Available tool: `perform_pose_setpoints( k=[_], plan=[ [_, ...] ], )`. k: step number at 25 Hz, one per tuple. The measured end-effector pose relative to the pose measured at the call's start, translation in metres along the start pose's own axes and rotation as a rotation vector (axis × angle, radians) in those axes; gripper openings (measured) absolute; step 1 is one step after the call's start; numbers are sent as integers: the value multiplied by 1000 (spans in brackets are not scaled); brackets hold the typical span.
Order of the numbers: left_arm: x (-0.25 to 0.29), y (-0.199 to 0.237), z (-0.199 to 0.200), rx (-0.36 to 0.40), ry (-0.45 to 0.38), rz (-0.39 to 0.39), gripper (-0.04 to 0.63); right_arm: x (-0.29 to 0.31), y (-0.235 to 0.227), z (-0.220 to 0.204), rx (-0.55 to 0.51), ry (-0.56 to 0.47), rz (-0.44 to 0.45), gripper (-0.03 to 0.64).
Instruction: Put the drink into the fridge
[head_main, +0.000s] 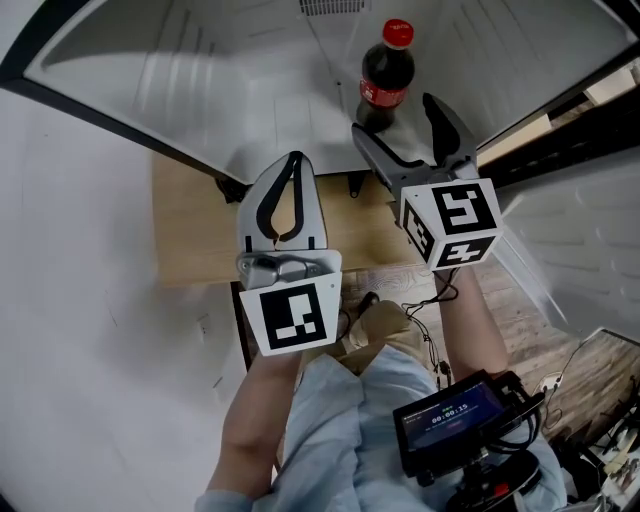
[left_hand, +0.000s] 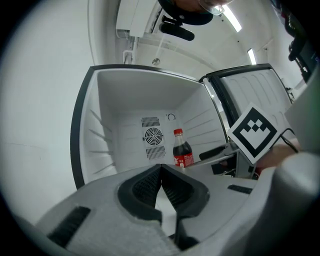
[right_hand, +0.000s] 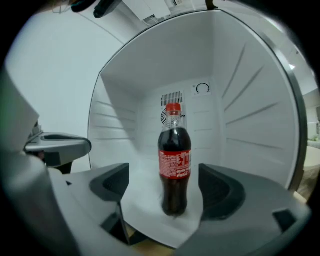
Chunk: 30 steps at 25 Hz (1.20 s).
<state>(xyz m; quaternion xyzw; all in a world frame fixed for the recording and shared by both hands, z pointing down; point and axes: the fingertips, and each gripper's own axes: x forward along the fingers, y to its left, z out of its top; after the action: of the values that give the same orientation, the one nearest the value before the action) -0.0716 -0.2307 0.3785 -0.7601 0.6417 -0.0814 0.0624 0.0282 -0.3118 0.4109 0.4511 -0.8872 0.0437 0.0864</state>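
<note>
- One cola bottle stands upright on the white floor of the open fridge, near the front lip. It has a red cap and a red label, and its dark drink fills it up to the neck.
- The right tongs are spread wide. In the right gripper view the bottle stands between the two dark pads, with clear space on each side and neither pad touching it.
- From the head view the tips of the right tongs reach just past the fridge lip, level with the foot of the bottle. Their marker cube sits over the fridge's front edge.
- The left tongs are pressed together, tips meeting, with nothing between them. They sit to the left of the right tongs and further back from the bottle, pointing into the fridge.
- A round fan vent sits on the fridge's back wall behind the bottle, and ribbed rails run along both side walls.
- The fridge door hangs open at the right.
- Below the fridge opening there is a pale wooden surface, which is probably a bench top, though the steep view leaves that unsure.
- A small lit screen is mounted near the person's chest.
</note>
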Motion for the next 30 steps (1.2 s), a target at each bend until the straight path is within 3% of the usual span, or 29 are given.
perform_pose_setpoints(
  k=[3,6,17,23,30],
  plan=[
    [-4,3,-1,1,5,6,8,-8,14,-5,21,4,17,412],
    [-24,-1,21,-7,10,20,9,-41,33,16,29,-18,37,362],
    [-87,-10,93,-16,-27,59,9,-143,95,87,-9,-142,101,16],
    [-110,-16,133,3,-69,65,9,-174,102,122,-34,-195,100,5],
    [-126,-21,152,-13,-92,78,8,-195,105,144,-81,-242,100,5]
  ],
)
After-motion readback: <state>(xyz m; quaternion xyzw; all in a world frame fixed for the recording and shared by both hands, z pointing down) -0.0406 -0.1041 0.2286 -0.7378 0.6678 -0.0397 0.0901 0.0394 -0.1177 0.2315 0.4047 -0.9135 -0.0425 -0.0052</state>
